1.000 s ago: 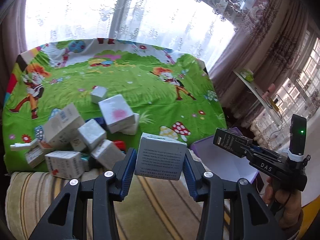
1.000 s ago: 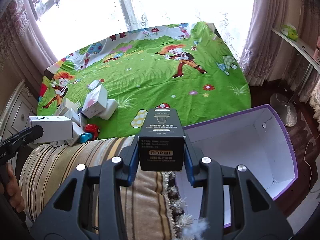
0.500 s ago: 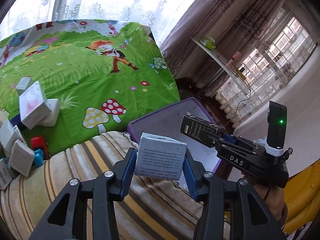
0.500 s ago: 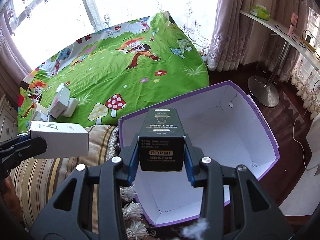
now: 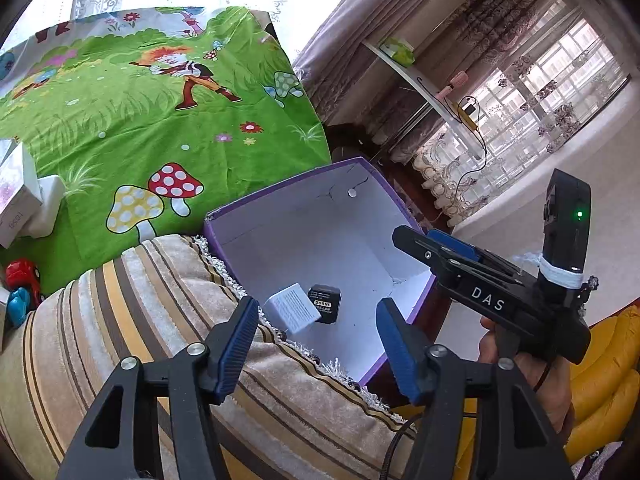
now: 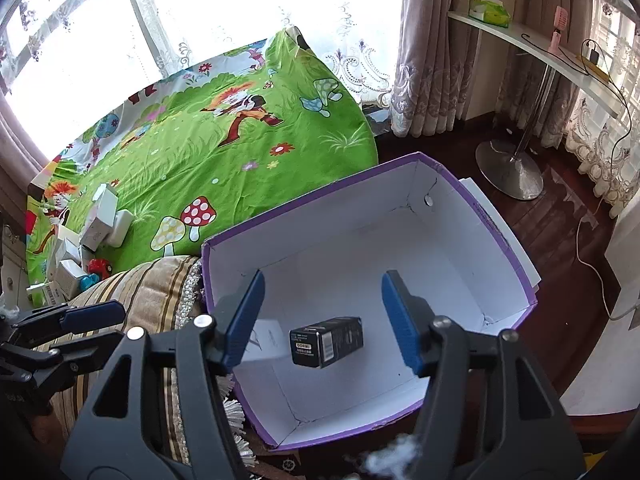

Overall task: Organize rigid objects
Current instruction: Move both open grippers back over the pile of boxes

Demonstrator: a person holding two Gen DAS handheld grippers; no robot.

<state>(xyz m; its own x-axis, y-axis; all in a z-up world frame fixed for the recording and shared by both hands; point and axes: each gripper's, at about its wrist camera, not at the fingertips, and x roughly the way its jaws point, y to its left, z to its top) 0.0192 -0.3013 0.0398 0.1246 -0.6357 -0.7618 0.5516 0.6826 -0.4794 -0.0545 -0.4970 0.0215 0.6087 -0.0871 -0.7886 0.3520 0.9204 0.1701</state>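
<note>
A purple box with white inside (image 5: 224,220) (image 6: 500,240) stands on the floor beside the bed. A white carton (image 5: 291,313) (image 6: 262,340) and a black DORMI carton (image 5: 325,309) (image 6: 326,342) are inside it, looking mid-fall. My left gripper (image 5: 316,348) is open and empty above the box's near edge. My right gripper (image 6: 322,320) is open and empty over the box; it also shows in the left wrist view (image 5: 444,252). More white cartons (image 6: 94,224) (image 5: 16,196) lie on the green cartoon sheet (image 6: 224,152).
A striped cushion (image 5: 120,320) (image 6: 156,288) lies between the bed and the box. A red and blue toy (image 5: 22,284) (image 6: 94,272) sits by the cartons. A shelf on a round metal foot (image 6: 510,168) and a white cable (image 6: 592,264) are on the dark floor.
Both grippers swung right from the bed to over the purple box, then opened. The white carton and the black carton left the jaws and dropped into the box.
</note>
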